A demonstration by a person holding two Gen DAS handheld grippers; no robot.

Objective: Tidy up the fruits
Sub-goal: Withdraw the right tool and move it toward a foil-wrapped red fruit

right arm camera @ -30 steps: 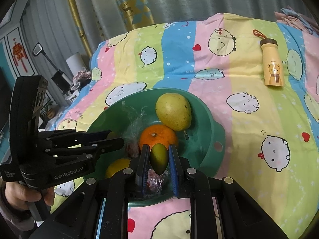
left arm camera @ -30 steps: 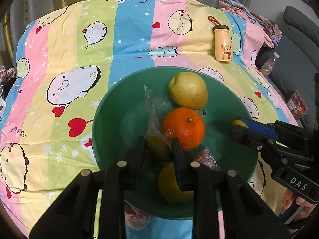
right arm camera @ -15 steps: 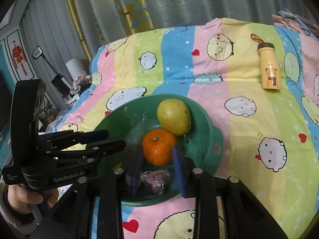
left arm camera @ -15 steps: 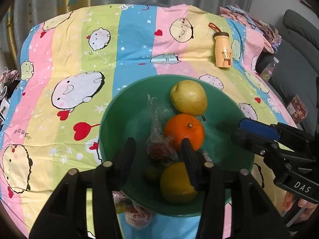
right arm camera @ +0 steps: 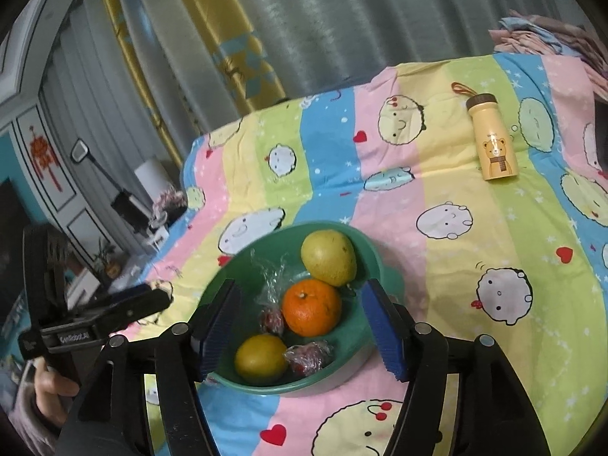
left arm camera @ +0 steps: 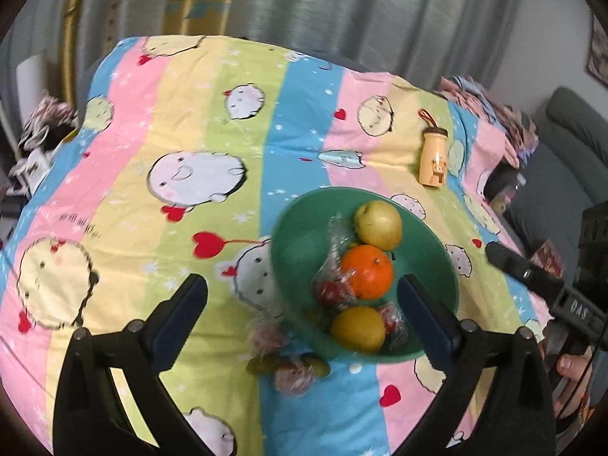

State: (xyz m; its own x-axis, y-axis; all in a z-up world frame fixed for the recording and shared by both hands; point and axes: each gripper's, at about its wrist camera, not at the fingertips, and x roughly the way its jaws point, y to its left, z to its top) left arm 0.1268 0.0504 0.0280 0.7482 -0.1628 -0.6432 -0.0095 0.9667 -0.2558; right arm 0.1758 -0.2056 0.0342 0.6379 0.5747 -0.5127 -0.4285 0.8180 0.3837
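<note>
Both grippers are held over a green bowl of fruit, jaws opening and nothing between them.

Nearest in the left wrist view, the left gripper is seen with its jaws spread very wide and parting, empty; between them, on the striped sheet just outside the bowl's near rim, two small green fruits and wrapped reddish fruits are seen, blurred. The right gripper is seen with blue pads partly apart and parting, the bowl behind them untouched. Inside the bowl are found, front to back, a yellow fruit beside a wrapped red one, an orange beside clear wrapping, and a pear at the far side. Well beyond, a yellow bottle is seen lying on the sheet, with curtains behind.
</note>
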